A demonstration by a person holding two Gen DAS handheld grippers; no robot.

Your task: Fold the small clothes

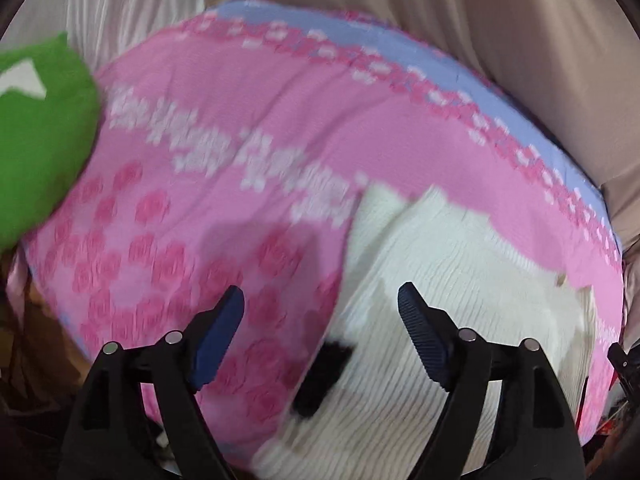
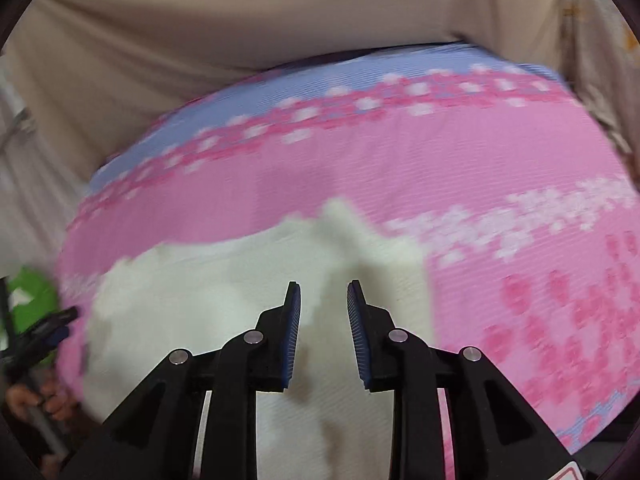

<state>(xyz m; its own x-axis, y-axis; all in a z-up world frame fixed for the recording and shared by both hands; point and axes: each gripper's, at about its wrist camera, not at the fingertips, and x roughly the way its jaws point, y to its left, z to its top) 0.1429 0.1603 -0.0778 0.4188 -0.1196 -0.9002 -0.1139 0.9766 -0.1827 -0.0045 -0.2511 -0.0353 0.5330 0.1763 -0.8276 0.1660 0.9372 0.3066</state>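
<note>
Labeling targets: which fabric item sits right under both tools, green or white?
The white ribbed garment, lying on the pink floral cover. The green item lies off at the cover's edge.

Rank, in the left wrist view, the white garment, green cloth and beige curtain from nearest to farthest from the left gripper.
From the left gripper:
1. White garment, directly under the fingertips.
2. Green cloth, far left edge.
3. Beige curtain, behind the pink mat.
</note>
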